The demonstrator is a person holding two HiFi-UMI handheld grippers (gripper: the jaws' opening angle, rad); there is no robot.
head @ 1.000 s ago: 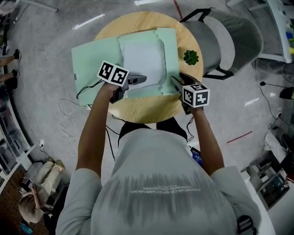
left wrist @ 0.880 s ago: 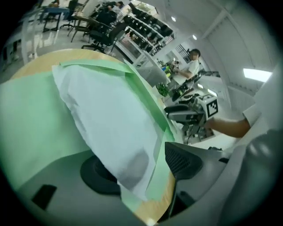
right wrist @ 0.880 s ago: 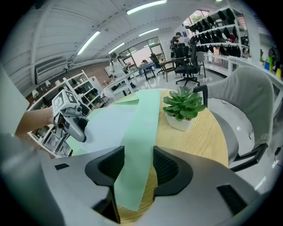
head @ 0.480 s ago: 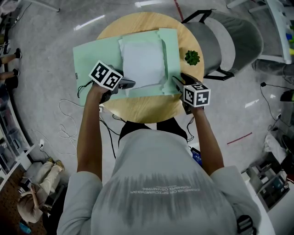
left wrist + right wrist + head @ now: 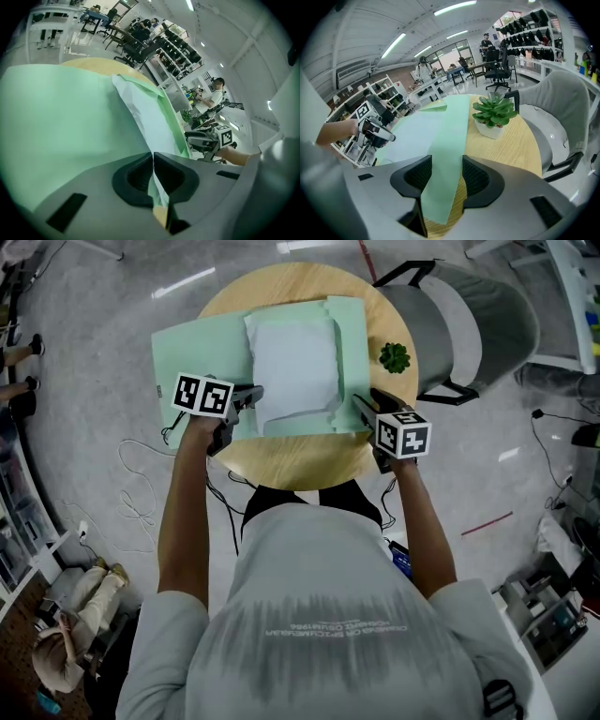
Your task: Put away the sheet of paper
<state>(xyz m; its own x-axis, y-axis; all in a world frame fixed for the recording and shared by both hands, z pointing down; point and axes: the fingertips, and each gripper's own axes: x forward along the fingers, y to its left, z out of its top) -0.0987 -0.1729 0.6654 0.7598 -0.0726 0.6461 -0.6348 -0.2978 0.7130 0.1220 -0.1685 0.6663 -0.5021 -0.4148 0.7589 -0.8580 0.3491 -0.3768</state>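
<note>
The round wooden table (image 5: pixel 291 463) is backed by a grey chair (image 5: pixel 469 324) and carries an open green folder (image 5: pixel 202 348), whose left cover overhangs the rim. The sheet of paper (image 5: pixel 295 362) lies on the folder's middle, slightly rumpled and not yet covered. At the folder's near edge, just left of the paper, the left gripper (image 5: pixel 249 396) has just closed its jaws; they meet on a thin pale-green edge, the folder's by the look of it. At the folder's near right corner the right gripper (image 5: pixel 361 402) stands with jaws apart, the narrow right flap running between the pads unpinched. The step seems to be folding the cover over the paper: best lift the pinched edge in a slow arc while the right gripper steadies its corner, so the paper does not slide out. A small potted plant (image 5: pixel 395 357) just beyond the folder's right flap could be knocked; floor cables (image 5: pixel 136 502) lie well off its left.
</note>
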